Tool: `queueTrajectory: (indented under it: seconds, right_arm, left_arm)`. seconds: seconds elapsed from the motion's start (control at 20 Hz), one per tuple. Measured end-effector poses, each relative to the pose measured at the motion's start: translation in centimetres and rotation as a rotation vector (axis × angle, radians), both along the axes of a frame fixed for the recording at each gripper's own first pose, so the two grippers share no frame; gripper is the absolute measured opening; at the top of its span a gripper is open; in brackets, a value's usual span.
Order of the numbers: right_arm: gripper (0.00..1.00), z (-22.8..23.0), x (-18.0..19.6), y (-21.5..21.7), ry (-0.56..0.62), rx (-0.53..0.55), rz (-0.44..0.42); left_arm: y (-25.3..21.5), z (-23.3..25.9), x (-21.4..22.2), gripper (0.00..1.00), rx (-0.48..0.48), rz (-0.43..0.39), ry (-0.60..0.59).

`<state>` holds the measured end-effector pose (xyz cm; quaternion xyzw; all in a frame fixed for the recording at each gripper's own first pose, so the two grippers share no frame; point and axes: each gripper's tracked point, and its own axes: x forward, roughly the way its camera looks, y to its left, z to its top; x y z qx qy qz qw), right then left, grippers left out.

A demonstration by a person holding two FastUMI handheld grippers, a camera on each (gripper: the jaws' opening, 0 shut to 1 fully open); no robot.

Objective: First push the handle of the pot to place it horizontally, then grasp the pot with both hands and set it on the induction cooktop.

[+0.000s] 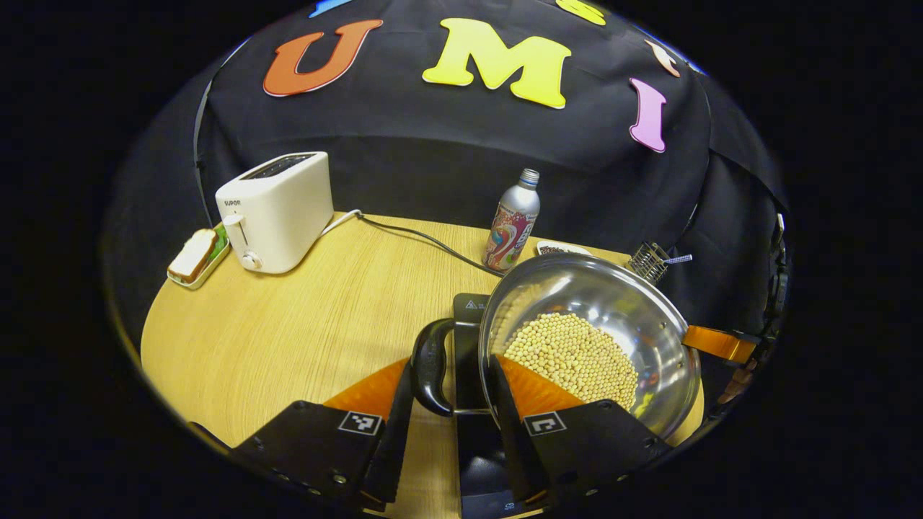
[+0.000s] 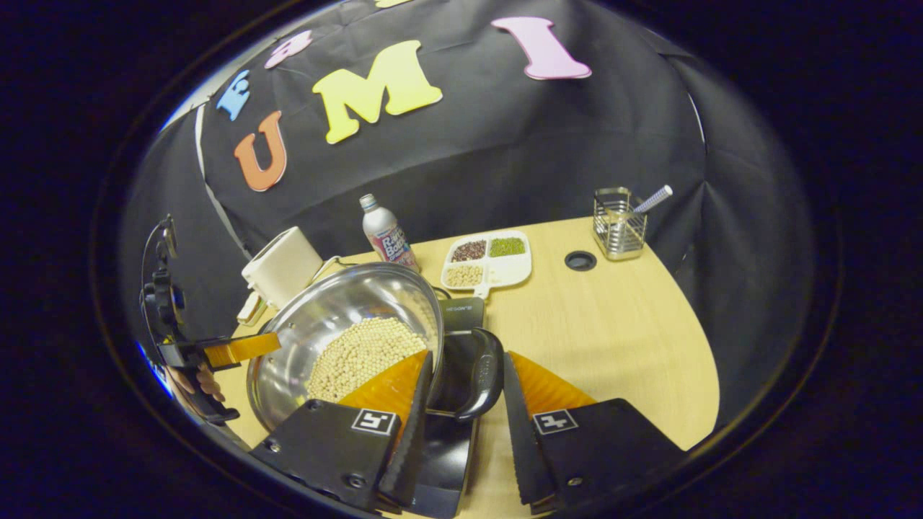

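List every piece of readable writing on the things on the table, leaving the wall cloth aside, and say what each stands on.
"SUPOR": on the front of the toaster, in the left gripper view.
Bottle: printed words on its wrap, too curved and blurred to read.
Induction cooktop: a small triangle sign with fine print beside it, too small to read.

One pot [image 1: 591, 339], one cooktop [image 1: 469, 360], one toaster [image 1: 277, 209], one bottle [image 1: 512, 227], one divided tray [image 2: 489, 263], one wire holder [image 2: 619, 223] and two grippers [image 1: 451, 425] [image 2: 461, 432] are on view.
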<state>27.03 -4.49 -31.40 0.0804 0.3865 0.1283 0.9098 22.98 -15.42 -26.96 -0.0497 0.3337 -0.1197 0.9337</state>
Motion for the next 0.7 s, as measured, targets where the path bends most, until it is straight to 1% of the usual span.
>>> queueTrajectory:
  seconds: [0.05, 0.15, 0.2, 0.4, 0.45, 0.5, 0.55, 0.7]
  right_arm:
    - [0.53, -0.61, 0.31, 0.21, -0.007, 0.025, 0.002]
    - [0.55, -0.50, 0.31, -0.03, -0.041, 0.050, -0.001]
    - [0.58, -0.50, 0.38, 0.04, -0.053, 0.045, 0.005]
    - [0.59, -0.45, 0.38, 0.06, -0.088, 0.042, -0.005]
    - [0.59, -0.47, 0.36, 0.11, -0.091, 0.043, -0.007]
    - [0.60, -0.49, 0.42, 0.10, -0.095, 0.039, -0.009]
    - [0.60, -0.53, 0.40, 0.03, -0.097, 0.031, -0.011]
    - [0.62, 0.03, 0.50, -0.26, -0.126, -0.012, -0.012]
  left_arm:
    - [0.05, -0.19, -0.35, 0.56, -0.013, 0.007, 0.005]
    - [-0.20, -0.04, -0.21, 0.56, -0.057, 0.020, -0.022]
    - [-0.18, -0.04, -0.13, 0.56, -0.071, 0.018, -0.033]
    - [-0.19, 0.07, -0.01, 0.56, -0.107, 0.031, -0.061]
    - [-0.30, 0.11, -0.03, 0.47, -0.118, 0.038, -0.068]
    - [-0.31, 0.17, 0.00, 0.47, -0.128, 0.041, -0.079]
    - [-0.27, 0.07, 0.09, 0.57, -0.131, 0.041, -0.082]
    - [-0.31, 0.28, -0.56, 0.59, -0.145, 0.028, -0.088]
